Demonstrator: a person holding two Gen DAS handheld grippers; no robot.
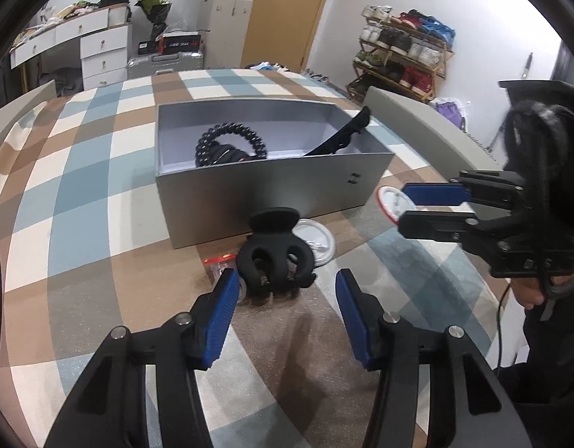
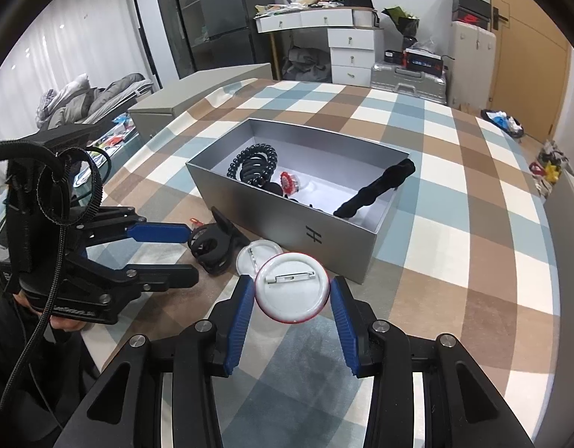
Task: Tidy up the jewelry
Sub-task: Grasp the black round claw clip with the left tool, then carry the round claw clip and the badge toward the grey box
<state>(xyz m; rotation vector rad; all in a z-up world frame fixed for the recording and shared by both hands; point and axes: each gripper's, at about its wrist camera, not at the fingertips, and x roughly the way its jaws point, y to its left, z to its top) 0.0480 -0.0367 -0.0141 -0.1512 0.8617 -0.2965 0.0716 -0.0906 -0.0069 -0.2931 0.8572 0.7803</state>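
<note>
Left wrist view:
- Tool: the left gripper stands part-way apart around the black claw clip on the checked tablecloth; its pads do not press the clip, so nothing is grasped yet.
- Already stowed: inside the grey box, one black coiled hair tie and one long black clip leaning on the far right corner.
- Still out: one claw clip, one white pin badge lying beside it against the box front, and a small red-edged packet, too hidden to name.
- Other hand: the right gripper holds a red-rimmed badge.

Right wrist view:
- Tool: the right gripper is clenched on the red-rimmed badge, pin-back facing up, lifted just in front of the box.
- Box count: one coiled hair tie, one long clip, one small red-frilled piece, plus dark items low in the box that I cannot tell apart.
- Badges: two in all, one held, one on the cloth.
- Progress, as I judge it: roughly half done; held badge, second badge and claw clip remain.
</note>
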